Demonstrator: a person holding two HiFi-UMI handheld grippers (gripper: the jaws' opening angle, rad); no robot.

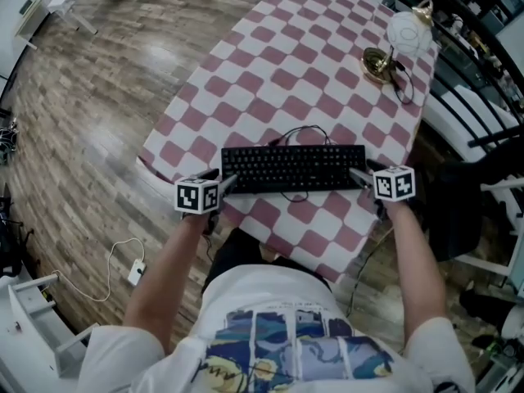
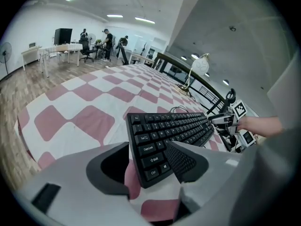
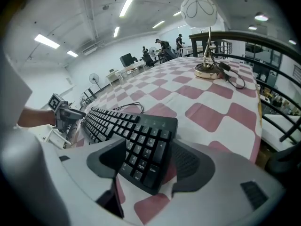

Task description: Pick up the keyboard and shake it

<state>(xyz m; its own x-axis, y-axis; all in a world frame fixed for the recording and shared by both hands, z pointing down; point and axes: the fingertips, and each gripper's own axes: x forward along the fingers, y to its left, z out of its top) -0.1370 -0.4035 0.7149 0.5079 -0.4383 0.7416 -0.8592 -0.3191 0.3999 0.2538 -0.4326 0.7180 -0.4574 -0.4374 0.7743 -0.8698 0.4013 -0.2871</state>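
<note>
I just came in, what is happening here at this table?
A person holds a pair of tongs in each hand. The left tongs are at the left end of a black keyboard, the right tongs at its right end. Both are open, each with an end of the keyboard between its jaws, not clamped. The keyboard lies flat on the checked table, not yet lifted.

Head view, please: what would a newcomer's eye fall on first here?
A black keyboard lies toward the near edge of the pink-and-white checked table. The left gripper and right gripper straddle its two ends, jaws open. A white-shaded lamp stands at the far right corner.
</note>
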